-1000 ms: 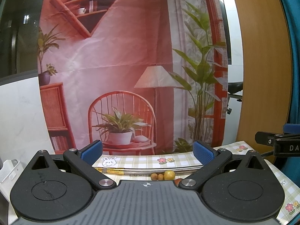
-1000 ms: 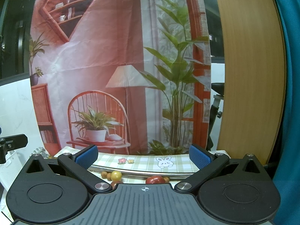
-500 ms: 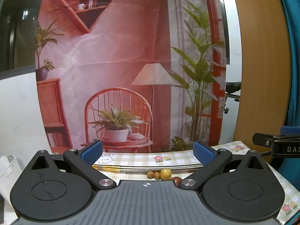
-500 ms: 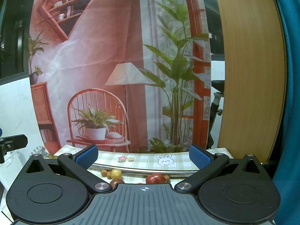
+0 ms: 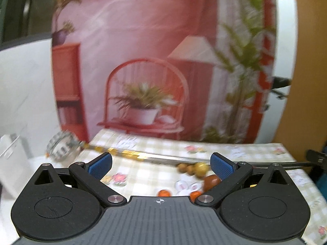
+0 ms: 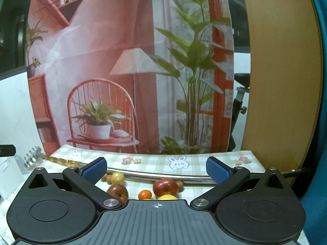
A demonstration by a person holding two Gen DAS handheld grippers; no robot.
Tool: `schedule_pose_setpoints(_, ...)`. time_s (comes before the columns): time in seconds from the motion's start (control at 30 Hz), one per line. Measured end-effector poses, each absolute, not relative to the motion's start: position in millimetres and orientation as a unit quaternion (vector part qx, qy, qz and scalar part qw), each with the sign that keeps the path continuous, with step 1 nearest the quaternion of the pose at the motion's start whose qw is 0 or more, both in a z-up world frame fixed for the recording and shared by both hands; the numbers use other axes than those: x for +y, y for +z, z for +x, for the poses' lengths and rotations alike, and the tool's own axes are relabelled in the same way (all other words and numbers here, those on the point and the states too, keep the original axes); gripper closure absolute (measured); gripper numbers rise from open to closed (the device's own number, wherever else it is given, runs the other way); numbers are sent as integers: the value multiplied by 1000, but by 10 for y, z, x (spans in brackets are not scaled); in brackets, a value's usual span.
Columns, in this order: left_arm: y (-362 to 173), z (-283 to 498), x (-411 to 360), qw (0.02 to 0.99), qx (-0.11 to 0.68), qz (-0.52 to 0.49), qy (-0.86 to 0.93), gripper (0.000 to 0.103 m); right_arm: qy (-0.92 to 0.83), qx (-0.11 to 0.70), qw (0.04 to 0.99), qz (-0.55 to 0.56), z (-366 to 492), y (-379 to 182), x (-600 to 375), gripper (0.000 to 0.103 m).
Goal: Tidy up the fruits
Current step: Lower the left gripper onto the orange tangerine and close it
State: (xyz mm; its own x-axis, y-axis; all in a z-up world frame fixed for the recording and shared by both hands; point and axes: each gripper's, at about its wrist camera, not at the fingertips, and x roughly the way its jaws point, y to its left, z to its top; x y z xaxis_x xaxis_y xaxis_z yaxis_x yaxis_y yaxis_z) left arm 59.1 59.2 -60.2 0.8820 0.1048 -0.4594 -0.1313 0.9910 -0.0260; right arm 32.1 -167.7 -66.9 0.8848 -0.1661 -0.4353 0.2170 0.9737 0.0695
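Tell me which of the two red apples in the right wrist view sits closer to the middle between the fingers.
The brighter red apple, just right of the small orange. The darker apple lies off left, by the left finger of the right gripper.

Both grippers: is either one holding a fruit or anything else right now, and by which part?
Nothing is held. The left gripper and right gripper are both open and empty; the fruits, like the red apple, lie on the tablecloth.

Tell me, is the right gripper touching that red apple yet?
Apart. The right wrist view shows the red apple lying on the tablecloth between the open right gripper fingers, touching neither.
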Motion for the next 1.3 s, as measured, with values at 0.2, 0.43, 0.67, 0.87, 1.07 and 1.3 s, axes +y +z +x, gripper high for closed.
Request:
schedule_pose_setpoints(0.2,-890,913,892,956,283,-56,50,14,-89,238,965,62,524,-972,-1755,0)
schedule_pose_setpoints(0.43,-1419,1371,985,939,339,-65,9,48,-84,262,958,84,698,-1265,-1855,1)
schedule_pose_setpoints(0.67,-1995,1907,1082,905,411,-111,-16,55,-95,286,949,93,784,-1473,-1949,4)
schedule_pose_setpoints(0.87,-2264,2202,1058,888,445,-118,-15,55,-100,303,940,119,819,-1610,-2084,4)
schedule_pose_setpoints(1.07,-2473,2409,1073,873,469,-135,-12,55,-101,315,934,135,873,-1724,-2161,4)
schedule_pose_setpoints(1.3,-2455,2356,986,882,458,-112,-14,65,-91,326,930,144,951,-1836,-2228,5)
